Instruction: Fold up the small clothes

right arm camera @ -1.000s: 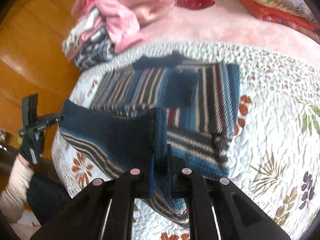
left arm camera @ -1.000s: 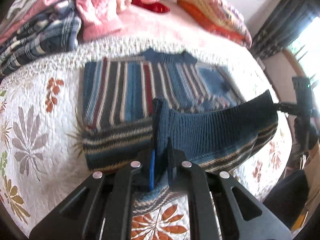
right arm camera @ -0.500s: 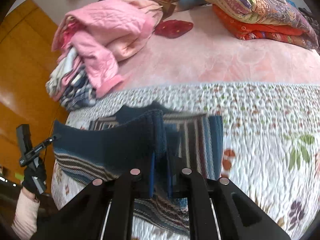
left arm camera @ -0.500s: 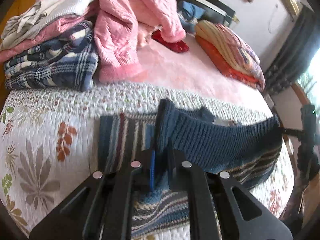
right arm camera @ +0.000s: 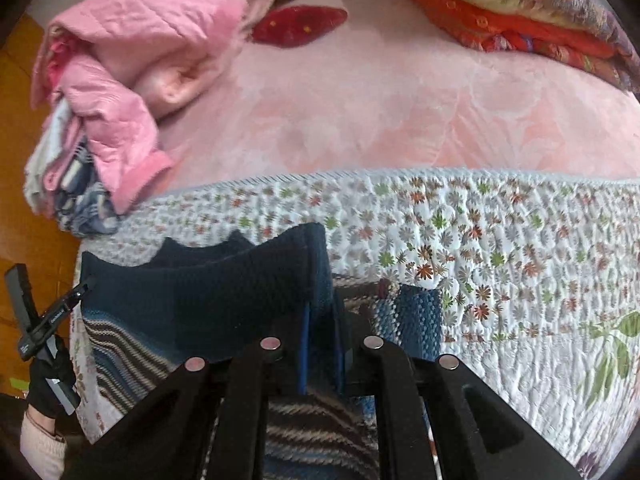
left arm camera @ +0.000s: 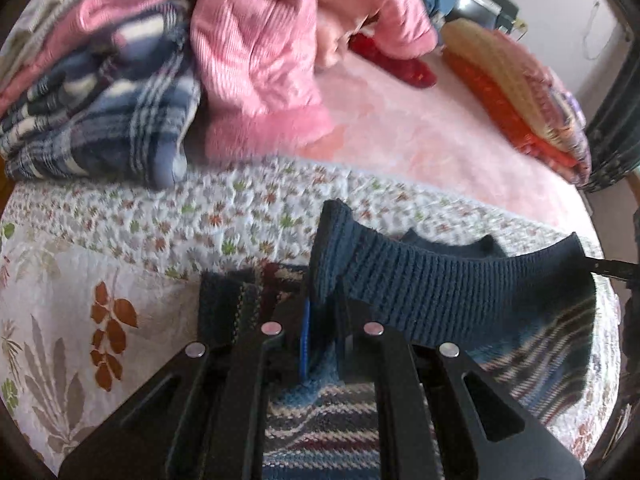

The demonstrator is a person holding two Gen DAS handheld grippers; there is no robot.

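Striped sweater (left arm camera: pixel 460 296) hem stretched crosswise, left claw (left arm camera: pixel 322 316) and right claw (right arm camera: pixel 322 320) each clenched on it.

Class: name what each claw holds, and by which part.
Both hold the striped sweater by its dark ribbed hem: left claw one corner, right claw the other.

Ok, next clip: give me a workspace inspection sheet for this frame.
Surface: floral quilt over a pink bedspread.
Job's things: striped knit sweater, navy hem lifted between both grippers.
Clutter: pile of pink and plaid clothes; red cushion; folded orange bedding.
Grippers: left gripper and right gripper each shut on the hem.
Cables: nothing seen.
Surroundings: wooden floor; dark curtain.
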